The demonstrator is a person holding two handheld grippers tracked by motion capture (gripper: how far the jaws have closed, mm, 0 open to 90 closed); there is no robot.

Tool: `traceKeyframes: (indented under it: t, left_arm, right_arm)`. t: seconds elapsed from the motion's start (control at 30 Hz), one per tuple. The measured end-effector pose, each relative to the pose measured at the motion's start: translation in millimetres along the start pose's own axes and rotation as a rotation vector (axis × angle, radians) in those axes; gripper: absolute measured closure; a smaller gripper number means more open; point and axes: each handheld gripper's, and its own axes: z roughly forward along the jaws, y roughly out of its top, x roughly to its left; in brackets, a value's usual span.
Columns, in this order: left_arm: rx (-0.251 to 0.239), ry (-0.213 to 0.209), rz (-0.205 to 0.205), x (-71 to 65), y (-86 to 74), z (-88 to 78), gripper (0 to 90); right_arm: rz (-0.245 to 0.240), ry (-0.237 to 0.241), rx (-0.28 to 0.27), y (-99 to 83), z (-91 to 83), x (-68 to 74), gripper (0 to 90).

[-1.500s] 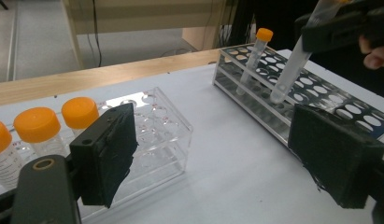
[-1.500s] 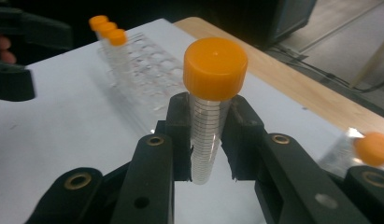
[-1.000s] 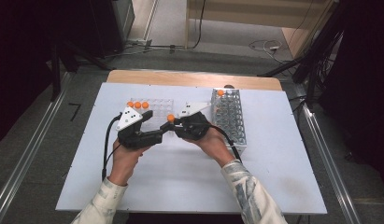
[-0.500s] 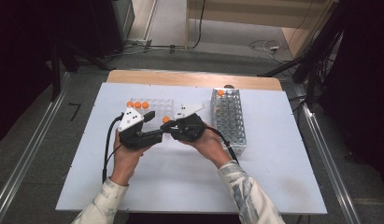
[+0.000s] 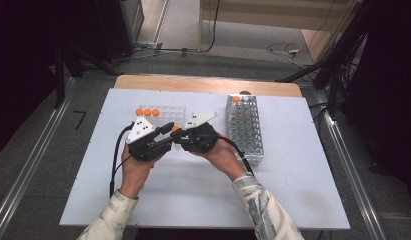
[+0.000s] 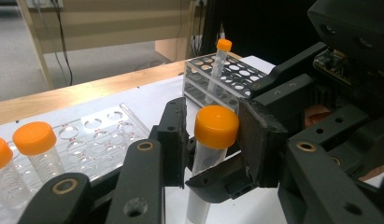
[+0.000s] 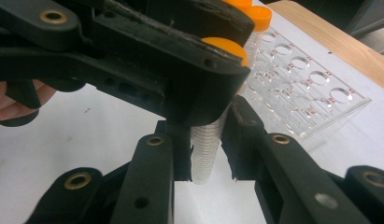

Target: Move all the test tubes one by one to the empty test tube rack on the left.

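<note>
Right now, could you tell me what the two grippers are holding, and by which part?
One orange-capped tube: the right gripper clamps its clear body, and the left gripper, whose jaws have just been closing, grips the orange cap.

No legible text or labels anywhere.

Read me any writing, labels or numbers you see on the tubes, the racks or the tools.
Nothing can be read for certain.
Clear rack: small red marks beside its holes, too small and blurred to read.
Held tube: fine graduation lines on its wall, no legible figures.
Orange cap: plain, no print.
Metal rack: no visible label.
Left tool and right tool: no brand or text visible.
</note>
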Motion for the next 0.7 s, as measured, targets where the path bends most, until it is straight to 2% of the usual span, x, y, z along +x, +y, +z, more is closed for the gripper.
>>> traceKeyframes:
  t: [0.1,0.3,0.5,0.7]
  left_arm:
    - [-0.001,-0.013,-0.006,0.7,-0.9,1.1,68.8]
    - [0.0,-0.024,-0.009,1.1,-1.0,1.4,69.5]
    - [0.0,-0.019,-0.007,1.0,0.3,1.7,70.4]
    - [0.002,-0.007,-0.005,3.0,2.6,2.3,70.6]
  right_arm:
    - [0.0,0.003,0.001,0.2,-0.3,0.5,71.3]
    - [-0.003,0.0,0.006,-0.1,-1.5,0.3,71.3]
    - [-0.009,-0.001,0.003,-0.1,-2.9,-0.1,70.5]
    - [0.02,0.026,0.014,-1.3,-2.9,-1.0,44.7]
